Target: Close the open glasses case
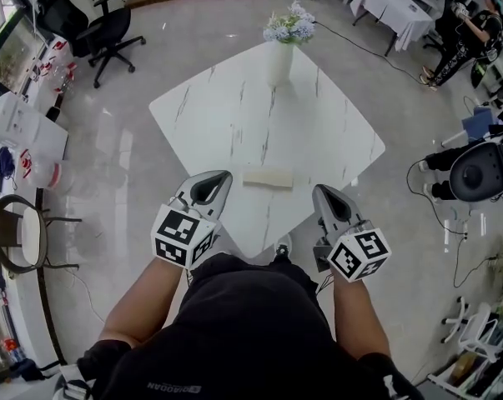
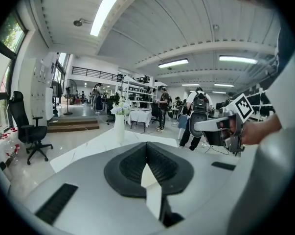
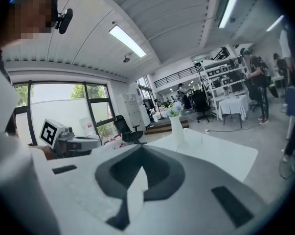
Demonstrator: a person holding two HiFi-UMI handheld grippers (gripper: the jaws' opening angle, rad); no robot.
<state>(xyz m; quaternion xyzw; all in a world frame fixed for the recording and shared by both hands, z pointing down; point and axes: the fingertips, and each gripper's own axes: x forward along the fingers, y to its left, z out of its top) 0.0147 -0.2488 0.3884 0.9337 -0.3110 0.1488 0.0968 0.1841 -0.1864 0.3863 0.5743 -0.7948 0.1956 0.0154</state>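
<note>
A flat cream glasses case (image 1: 268, 177) lies on the white marble table (image 1: 226, 115), near its front corner; I cannot tell from above whether its lid is up. My left gripper (image 1: 221, 176) is held just left of the case and my right gripper (image 1: 320, 189) just right of it, both above the table edge and touching nothing. In the left gripper view the left gripper (image 2: 147, 146) has its jaws together and empty. The right gripper (image 3: 140, 148) looks the same in its own view. The case is hidden in both gripper views.
A white vase with pale flowers (image 1: 279, 61) stands at the table's far corner. A black office chair (image 1: 93, 27) is far left, a wooden chair (image 1: 17, 232) near left, a cloth-covered table (image 1: 393, 7) and people (image 1: 472, 32) at the right.
</note>
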